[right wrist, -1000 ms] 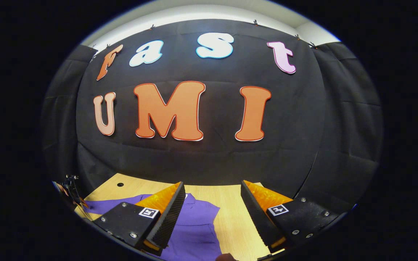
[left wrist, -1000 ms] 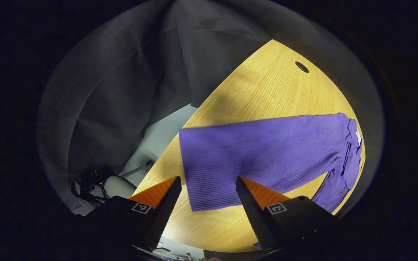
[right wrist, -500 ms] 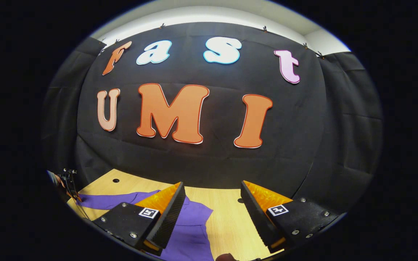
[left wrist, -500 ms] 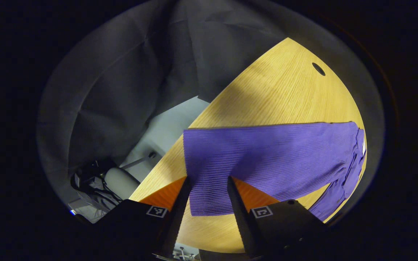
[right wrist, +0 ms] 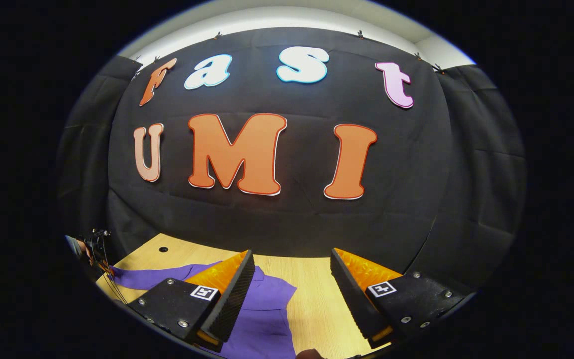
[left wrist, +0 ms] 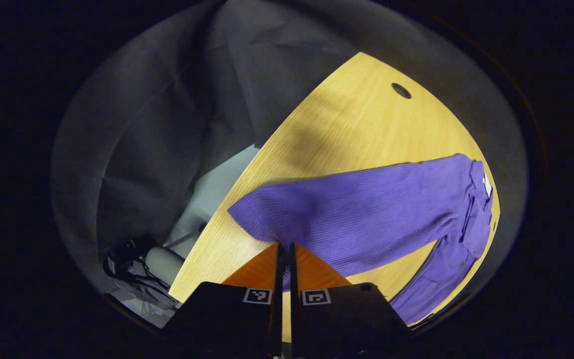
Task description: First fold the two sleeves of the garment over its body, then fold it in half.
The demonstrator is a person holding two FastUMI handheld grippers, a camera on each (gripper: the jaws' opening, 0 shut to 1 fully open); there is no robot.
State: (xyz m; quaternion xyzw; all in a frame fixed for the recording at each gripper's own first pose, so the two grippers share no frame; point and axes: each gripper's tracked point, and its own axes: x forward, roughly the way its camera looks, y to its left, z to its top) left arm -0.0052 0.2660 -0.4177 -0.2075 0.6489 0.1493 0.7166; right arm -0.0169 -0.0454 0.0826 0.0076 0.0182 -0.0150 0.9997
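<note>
Pinching the purple sleeve's [left wrist: 357, 209] cuff edge, left claw [left wrist: 284, 249] closed; right claw [right wrist: 292, 269] wide open, empty.

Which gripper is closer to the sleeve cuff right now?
Left. The left gripper is shut on the cuff. The right gripper hangs open above the table, beside the garment's body.

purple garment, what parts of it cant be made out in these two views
- Left gripper view: the garment body is cut off at the lower right edge; the sleeve cuff's pinched edge hides behind the left gripper.
- Right gripper view: the right gripper covers part of the garment; the second sleeve cannot be made out.
</note>
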